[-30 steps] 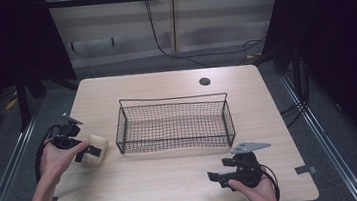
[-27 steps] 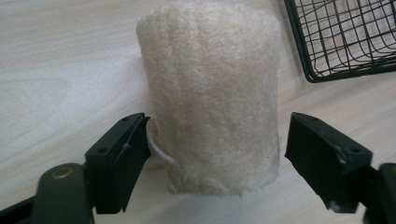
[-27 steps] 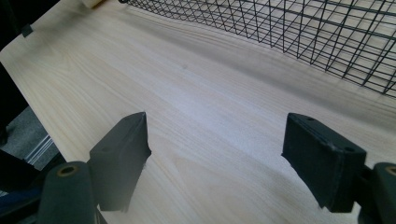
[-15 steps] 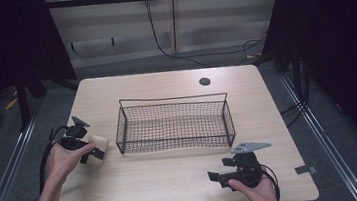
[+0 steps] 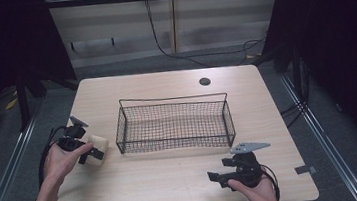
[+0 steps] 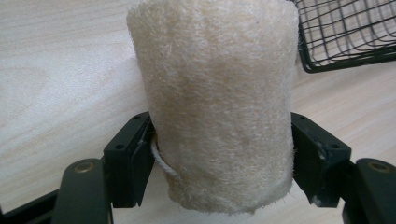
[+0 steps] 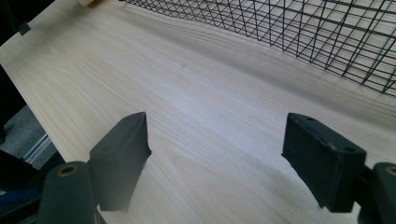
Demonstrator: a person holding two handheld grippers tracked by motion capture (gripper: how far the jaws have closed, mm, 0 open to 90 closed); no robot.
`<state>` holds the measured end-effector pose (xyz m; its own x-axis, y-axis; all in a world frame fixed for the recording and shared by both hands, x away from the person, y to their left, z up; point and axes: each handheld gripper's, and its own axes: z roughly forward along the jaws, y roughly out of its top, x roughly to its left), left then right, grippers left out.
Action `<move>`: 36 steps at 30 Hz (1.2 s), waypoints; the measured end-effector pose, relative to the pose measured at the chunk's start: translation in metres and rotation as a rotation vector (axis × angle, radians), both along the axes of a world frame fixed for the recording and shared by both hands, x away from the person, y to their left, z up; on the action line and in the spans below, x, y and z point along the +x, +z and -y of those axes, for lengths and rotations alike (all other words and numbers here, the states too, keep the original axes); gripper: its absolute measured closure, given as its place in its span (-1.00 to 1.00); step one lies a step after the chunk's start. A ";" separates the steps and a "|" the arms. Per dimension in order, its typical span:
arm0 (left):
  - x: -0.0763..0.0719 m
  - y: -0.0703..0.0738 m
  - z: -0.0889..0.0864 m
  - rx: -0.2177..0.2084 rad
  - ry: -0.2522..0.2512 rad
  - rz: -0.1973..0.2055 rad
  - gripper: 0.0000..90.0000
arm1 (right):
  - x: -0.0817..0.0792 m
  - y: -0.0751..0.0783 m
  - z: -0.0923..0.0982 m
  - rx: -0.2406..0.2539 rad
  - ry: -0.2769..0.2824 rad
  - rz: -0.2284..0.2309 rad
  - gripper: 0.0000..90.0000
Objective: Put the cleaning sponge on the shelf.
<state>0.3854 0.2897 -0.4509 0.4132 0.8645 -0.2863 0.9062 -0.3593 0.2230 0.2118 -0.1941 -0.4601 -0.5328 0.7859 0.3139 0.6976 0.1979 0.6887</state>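
The counter (image 5: 184, 175) is running under everything, its near edge being cut off by the frame. The wire basket (image 5: 174, 126) is sitting at its middle; in the left gripper view its corner (image 6: 345, 32) is being clipped by the top right edge. Left of the basket, near it but apart, the fuzzy cream roll (image 5: 97, 148) is being clamped by the left tongs (image 5: 91, 152), its top running out of the left gripper view (image 6: 217, 102). The right tongs (image 5: 216, 178) are resting spread wide at the near right, gripping nothing.
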 end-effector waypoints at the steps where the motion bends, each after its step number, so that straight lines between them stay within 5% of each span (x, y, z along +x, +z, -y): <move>1: 0.000 0.000 0.000 -0.002 -0.006 -0.001 -0.34 | 0.000 0.000 0.000 0.000 0.000 0.000 -0.50; 8: -0.004 0.004 -0.001 -0.018 0.010 0.002 -0.33 | 0.000 0.000 0.000 0.001 -0.001 0.000 -0.50; 11: -0.008 0.007 -0.001 -0.067 0.010 0.025 -0.33 | 0.000 0.000 0.000 0.001 0.000 0.000 -0.50; 15: -0.011 0.012 -0.002 -0.063 -0.010 0.028 -0.33 | 0.000 0.000 0.001 0.003 0.000 0.002 -0.50; 20: -0.016 0.025 -0.006 -0.099 0.024 0.056 -0.33 | 0.000 0.000 0.000 0.003 -0.001 0.001 -0.50; 36: -0.017 0.055 0.001 -0.069 -0.016 0.067 -0.33 | 0.001 -0.001 -0.001 -0.006 0.000 -0.010 -0.50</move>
